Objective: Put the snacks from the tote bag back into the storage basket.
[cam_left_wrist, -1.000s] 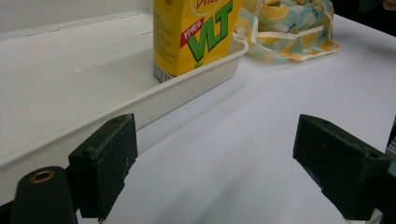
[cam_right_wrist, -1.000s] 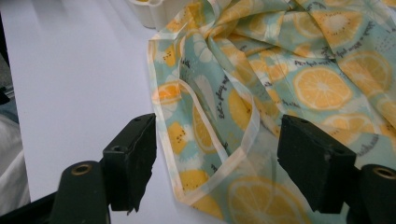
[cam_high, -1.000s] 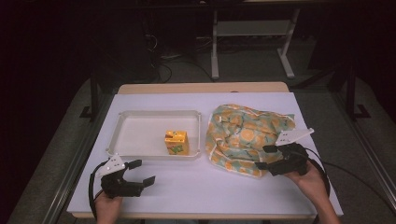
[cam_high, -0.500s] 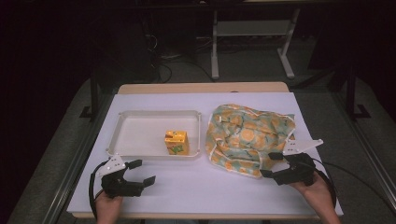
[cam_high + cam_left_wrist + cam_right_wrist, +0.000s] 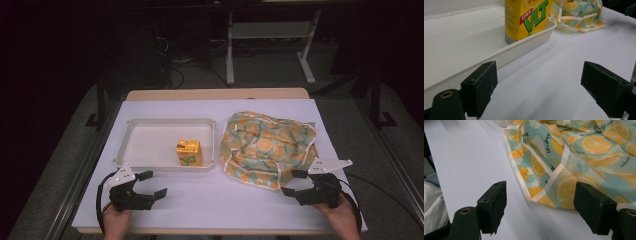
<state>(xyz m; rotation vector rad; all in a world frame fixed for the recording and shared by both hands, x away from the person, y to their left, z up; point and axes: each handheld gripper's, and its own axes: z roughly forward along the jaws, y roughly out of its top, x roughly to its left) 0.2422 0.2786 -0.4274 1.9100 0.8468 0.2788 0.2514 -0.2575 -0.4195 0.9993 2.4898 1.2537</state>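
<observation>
Lemon-printed turquoise and orange cloth [image 5: 267, 152] lies crumpled on the white bench [image 5: 215, 210] at the right of centre in the high view, just beside the shallow white plastic tray [image 5: 150, 142] that holds an upright yellow drink carton [image 5: 189, 153] in its lower right corner. The right tool [image 5: 292, 183], at the lower right of the frame, has just been opening its jaws, and they stand wide apart near the cloth's lower hem (nothing is gripped between them). The left tool [image 5: 153, 183] sits at the lower left, below the tray, its jaws likewise spread and empty.
</observation>
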